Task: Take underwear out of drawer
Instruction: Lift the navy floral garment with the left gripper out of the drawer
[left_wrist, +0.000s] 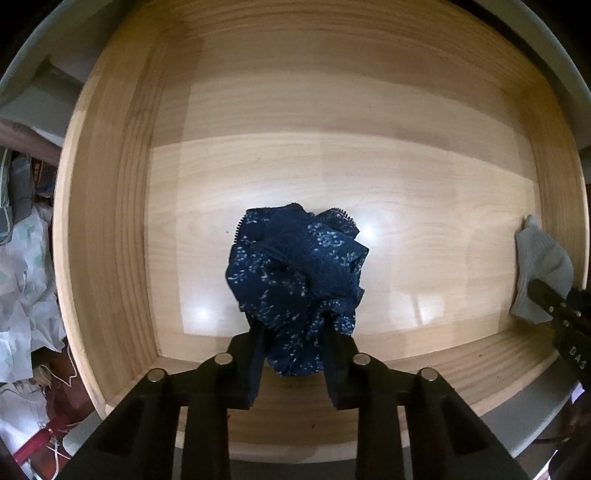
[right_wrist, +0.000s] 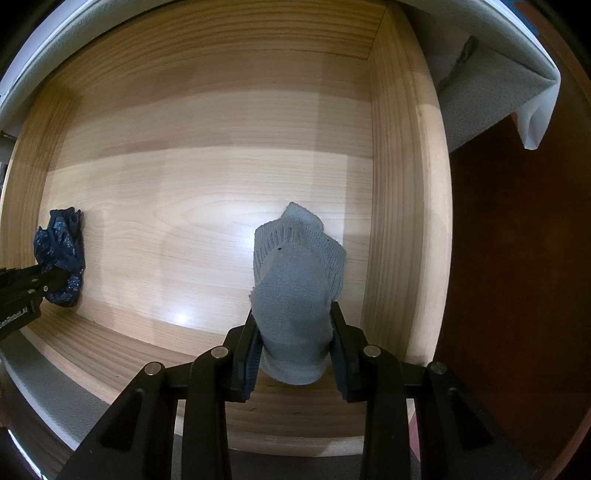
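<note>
Inside a pale wooden drawer, the left gripper has its jaws closed on a crumpled bundle of navy underwear, a thin floral-print fabric edged in scalloped lace, bunched above the drawer's smooth, glossy floor near the front wall. To its right, the right gripper clamps its jaws on a grey ribbed sock, a thicker knit with a stretchy cuff, close to the drawer's right wall. Both items look light, soft and wholly limp, so they will likely sag and drape from wherever they are pinched rather than hold any shape (the lace trim may snag on a finger edge). A hold through several gathered folds, as here, seems safer than one on a single layer, which could slip free as the cloth is lifted. The drawer shows plain grained boards at its sides and a lighter veneer base throwing back lamp glare. Rumpled patterned cloth lies outside the drawer to the left.
</note>
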